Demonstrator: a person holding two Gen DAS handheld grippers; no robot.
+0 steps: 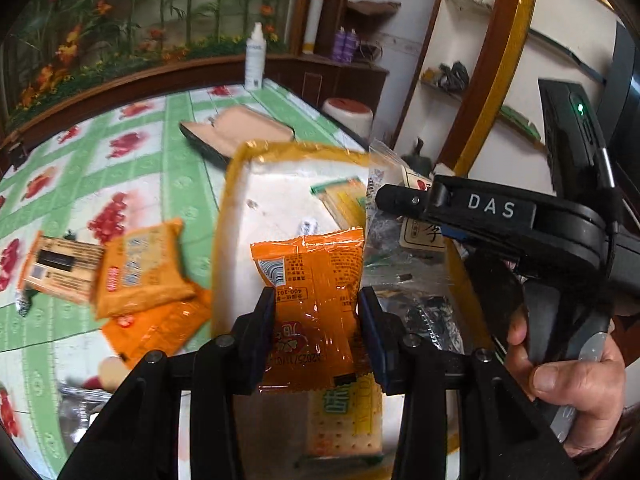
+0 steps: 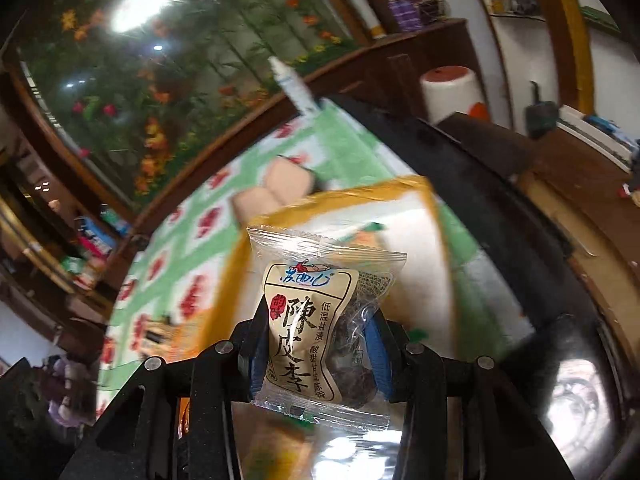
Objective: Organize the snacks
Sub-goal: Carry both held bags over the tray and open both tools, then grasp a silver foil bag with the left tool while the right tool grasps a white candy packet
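My left tongs (image 1: 316,320) clamp an orange packet (image 1: 310,300), right tongs (image 2: 316,344) clamp a plum packet (image 2: 320,320); the yellow-rimmed tray (image 1: 240,184) lies at twelve o'clock, left nearer

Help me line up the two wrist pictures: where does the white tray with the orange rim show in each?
Left wrist: the tray fills the centre, behind the orange packet that the left gripper holds.
Right wrist: centre, blurred, behind the plum packet.
Shared landmark: the white spray bottle at the table's far edge.
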